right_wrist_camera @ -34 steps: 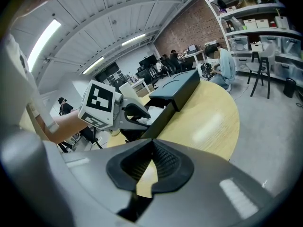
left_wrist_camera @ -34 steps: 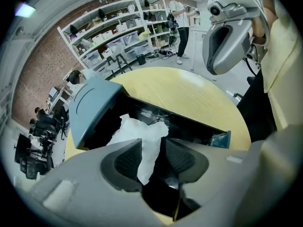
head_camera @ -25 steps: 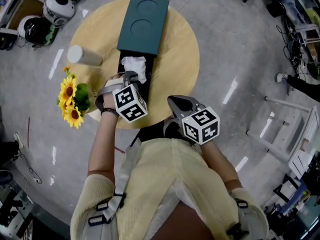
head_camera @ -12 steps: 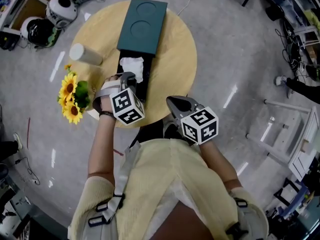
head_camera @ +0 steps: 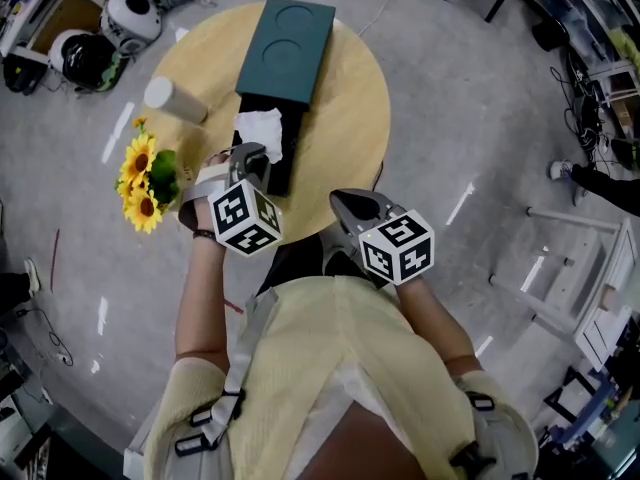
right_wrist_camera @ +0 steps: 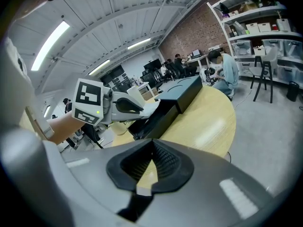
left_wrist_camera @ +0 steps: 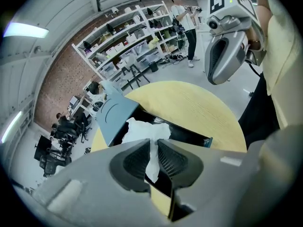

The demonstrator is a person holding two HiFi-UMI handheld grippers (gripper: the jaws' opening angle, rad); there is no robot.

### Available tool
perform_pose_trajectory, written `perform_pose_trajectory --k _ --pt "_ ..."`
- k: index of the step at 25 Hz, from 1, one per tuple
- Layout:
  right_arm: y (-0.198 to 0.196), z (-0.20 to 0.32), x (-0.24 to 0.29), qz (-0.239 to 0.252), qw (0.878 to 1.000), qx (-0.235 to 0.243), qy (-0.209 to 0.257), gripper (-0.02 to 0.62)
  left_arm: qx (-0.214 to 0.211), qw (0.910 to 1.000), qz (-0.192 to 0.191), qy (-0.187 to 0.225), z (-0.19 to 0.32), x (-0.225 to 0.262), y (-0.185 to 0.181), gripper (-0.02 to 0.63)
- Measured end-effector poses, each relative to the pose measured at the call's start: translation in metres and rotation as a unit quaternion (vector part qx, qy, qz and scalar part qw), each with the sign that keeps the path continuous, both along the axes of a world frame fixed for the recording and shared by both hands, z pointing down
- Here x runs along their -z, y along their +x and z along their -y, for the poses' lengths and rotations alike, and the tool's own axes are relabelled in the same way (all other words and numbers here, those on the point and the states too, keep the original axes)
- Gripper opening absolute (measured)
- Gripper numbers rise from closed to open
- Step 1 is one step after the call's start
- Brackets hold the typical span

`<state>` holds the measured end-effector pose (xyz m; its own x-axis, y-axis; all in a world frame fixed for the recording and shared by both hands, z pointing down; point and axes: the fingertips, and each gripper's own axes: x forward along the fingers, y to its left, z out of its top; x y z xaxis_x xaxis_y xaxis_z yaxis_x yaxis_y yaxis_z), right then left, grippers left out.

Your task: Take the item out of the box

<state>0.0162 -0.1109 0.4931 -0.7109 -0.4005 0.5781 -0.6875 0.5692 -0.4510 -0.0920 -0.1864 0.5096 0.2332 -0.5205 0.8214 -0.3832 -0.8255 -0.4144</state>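
In the head view, the left gripper (head_camera: 252,156) holds its fingers narrow over the open black tray of the box (head_camera: 287,43). The white tissue (head_camera: 260,128) bunches just beyond them, against the mouth of the green sleeve. The right gripper (head_camera: 345,203) hangs well to the side of the box, over the near edge of the counter (head_camera: 345,118), touching nothing. We judge that, with nothing bracing the box, a pull could drag the tray or the whole box along.

In the left gripper view, the fingers pinch only a thin tail of the tissue; the bulk sits ahead of them in the tray. We think a quick tug could tear that tail or let it slip from the pads, leaving the wad behind or snagged on the sleeve's edge. The tissue's long axis runs from between the fingers straight ahead to the wad, along the tray's length, with its free end hanging below the pads.

In the right gripper view, the fingers are closed on each other with nothing between them. The box lies ahead of them and to the left, well apart.
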Motion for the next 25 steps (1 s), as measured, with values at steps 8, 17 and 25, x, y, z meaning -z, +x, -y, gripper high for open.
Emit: perform_pose_trajectory --k 8,17,25 --pt "-0.002 0.0 0.008 0.005 1.0 0.015 0.013 0.003 0.039 0.9983 -0.028 0.032 -0.012 0.027 -0.003 0.055" --pt "-0.003 -0.004 0.015 0.007 0.999 0.023 0.031 0.003 0.093 0.9898 -0.089 0.061 -0.032 0.048 -0.012 0.055" --pt "0.002 -0.009 0.021 0.006 0.999 0.023 0.042 0.003 0.142 0.9766 -0.142 0.078 -0.053 0.06 -0.016 0.055"
